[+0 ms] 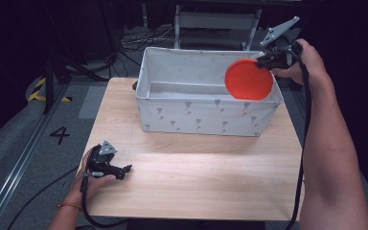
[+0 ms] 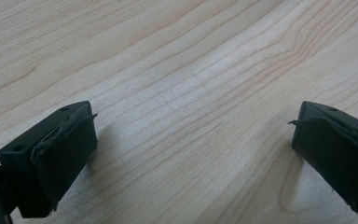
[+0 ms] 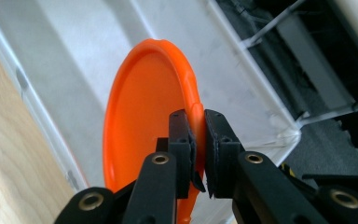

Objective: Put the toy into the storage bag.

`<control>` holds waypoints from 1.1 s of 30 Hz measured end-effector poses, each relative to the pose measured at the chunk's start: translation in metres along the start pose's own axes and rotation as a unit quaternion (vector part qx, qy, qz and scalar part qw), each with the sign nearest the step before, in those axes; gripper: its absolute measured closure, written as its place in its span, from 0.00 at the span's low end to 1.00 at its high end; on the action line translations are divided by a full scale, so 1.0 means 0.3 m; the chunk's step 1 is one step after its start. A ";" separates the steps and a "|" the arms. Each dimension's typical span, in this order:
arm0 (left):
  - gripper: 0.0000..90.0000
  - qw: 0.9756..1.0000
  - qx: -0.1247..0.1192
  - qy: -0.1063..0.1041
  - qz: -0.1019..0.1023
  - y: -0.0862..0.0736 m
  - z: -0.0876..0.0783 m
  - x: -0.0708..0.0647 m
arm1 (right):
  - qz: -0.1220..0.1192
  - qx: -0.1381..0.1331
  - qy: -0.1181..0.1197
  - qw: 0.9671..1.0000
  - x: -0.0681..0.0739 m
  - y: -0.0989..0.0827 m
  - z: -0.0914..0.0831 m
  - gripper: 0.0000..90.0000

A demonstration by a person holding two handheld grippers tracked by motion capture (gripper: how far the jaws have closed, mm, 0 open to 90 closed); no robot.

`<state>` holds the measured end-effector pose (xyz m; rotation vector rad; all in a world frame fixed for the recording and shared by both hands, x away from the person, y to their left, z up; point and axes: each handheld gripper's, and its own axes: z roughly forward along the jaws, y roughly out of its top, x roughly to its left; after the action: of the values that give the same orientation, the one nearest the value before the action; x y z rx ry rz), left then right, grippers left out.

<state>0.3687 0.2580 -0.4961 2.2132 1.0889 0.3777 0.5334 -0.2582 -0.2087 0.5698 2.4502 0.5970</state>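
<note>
Clamped by the right gripper (image 3: 196,151): one orange plate (image 1: 248,79) over one white bin (image 1: 206,117); left gripper (image 2: 191,154) gaping on bare table (image 1: 196,182).

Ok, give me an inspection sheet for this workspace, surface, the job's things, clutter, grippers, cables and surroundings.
Surface: light wooden table, bare in front of the bin.
Job's things: round orange plastic plate, held on edge over the right end of the white fabric bin; visible part of the bin's floor bare.
Clutter: nothing seen.
Grippers: right gripper shut on the plate's rim; left gripper resting on the table near its left edge, jaws open, nothing between them.
Cables: black cable runs along the right forearm; another trails off the table from the left gripper.
Surroundings: grey floor marked 4, dark stands behind.
</note>
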 end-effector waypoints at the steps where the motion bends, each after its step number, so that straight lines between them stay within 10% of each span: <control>1: 0.00 1.000 0.000 0.000 0.000 0.000 0.000 0.000 | -0.004 0.002 0.002 1.000 0.006 -0.004 0.011 0.92; 20: 0.00 1.000 0.000 -0.001 0.001 0.001 0.001 0.000 | -0.066 0.091 0.078 0.991 0.103 -0.094 0.177 0.92; 33: 0.00 1.000 0.000 -0.001 0.000 0.001 0.001 0.000 | -0.095 0.155 0.097 0.979 0.147 -0.095 0.266 0.91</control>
<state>0.3690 0.2578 -0.4961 2.2136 1.0874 0.3745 0.5397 -0.2358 -0.3012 0.4041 2.7675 0.2014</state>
